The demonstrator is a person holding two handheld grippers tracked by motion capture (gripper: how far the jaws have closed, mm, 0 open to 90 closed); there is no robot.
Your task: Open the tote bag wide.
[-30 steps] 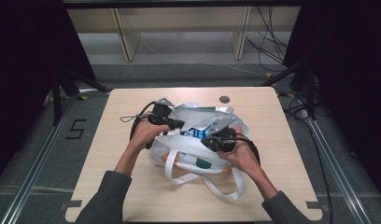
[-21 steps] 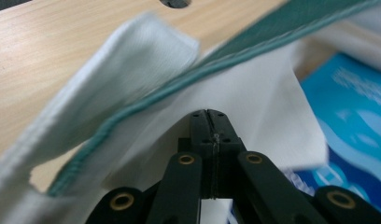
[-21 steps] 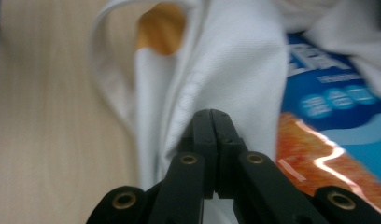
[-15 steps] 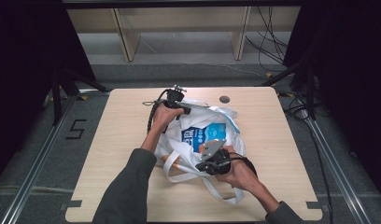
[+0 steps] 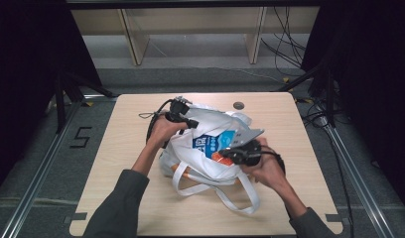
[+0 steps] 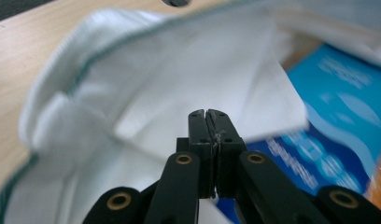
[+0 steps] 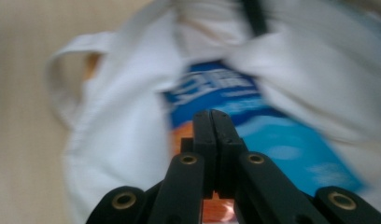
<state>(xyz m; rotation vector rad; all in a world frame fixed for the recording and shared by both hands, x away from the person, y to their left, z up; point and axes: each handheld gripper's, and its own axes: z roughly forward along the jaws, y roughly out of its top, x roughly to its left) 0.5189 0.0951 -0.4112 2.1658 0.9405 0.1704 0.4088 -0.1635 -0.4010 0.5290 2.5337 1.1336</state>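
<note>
A white tote bag (image 5: 205,166) lies in the middle of the table, its mouth held wide. A blue printed packet (image 5: 213,141) shows inside it, with something orange (image 5: 218,157) beside it. My left gripper (image 5: 193,123) is at the bag's far left rim. In the left gripper view it (image 6: 205,113) is shut, with a fold of the white bag (image 6: 179,70) at its jaws and the packet (image 6: 338,107) beyond. My right gripper (image 5: 224,153) is at the near right rim. In its own view it (image 7: 211,113) is shut over the packet (image 7: 282,140); I cannot tell whether bag cloth (image 7: 118,140) is caught.
The bag's two long handles (image 5: 240,193) trail toward the near edge of the wooden table (image 5: 121,163). A round cable hole (image 5: 238,105) sits near the far edge. Black cables loop from both grippers. Dark frames and shelving stand beyond the table.
From a second ago the hands drew apart and the bag's mouth opened onto the blue packet. In the last half second the left hand came back nearer and the right hand moved farther and right.
</note>
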